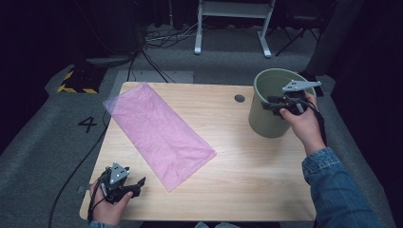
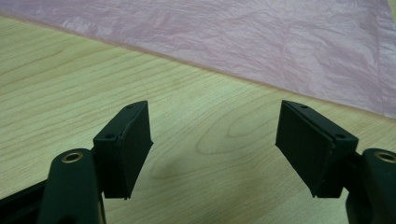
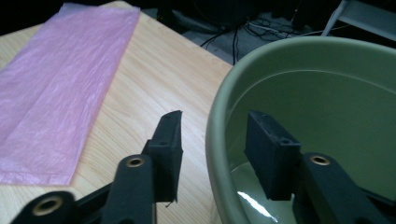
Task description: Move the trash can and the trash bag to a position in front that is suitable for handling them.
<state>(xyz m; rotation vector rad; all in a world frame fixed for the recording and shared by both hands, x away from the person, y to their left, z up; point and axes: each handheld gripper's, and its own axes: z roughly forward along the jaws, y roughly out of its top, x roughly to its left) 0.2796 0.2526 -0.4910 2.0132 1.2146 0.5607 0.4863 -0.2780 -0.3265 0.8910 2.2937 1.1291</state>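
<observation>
The work in hand looks like lining the green bin with the pink plastic bag, and by my reading it is near its start. The bin stands upright at the right of the high view, on the far right part of the bench. The bag lies flat and unopened, running diagonally from the upper left of the bench toward its middle, well apart from the bin.

The right gripper is at the bin's near rim. In the right gripper view its jaws straddle the wall, one outside and one inside, with a gap on both sides, so they are apart with the rim between them and not yet clamped. The inside pad is dark against the wall, so light contact there cannot quite be ruled out.

The left gripper sits low at the lower left of the high view, jaws wide apart with nothing between them but bare wood. The bag's edge lies just ahead of it, across the top of the left gripper view, untouched.

What is left, as I judge it: gripping the bin, picking up the bag, opening its mouth and fitting it over the rim.

Around the bench there are cables on the grey floor, a white frame at top centre, a yellow-and-black striped piece at upper left, and a cable hole in the bench beside the bin. Nothing lies between bag and bin.
</observation>
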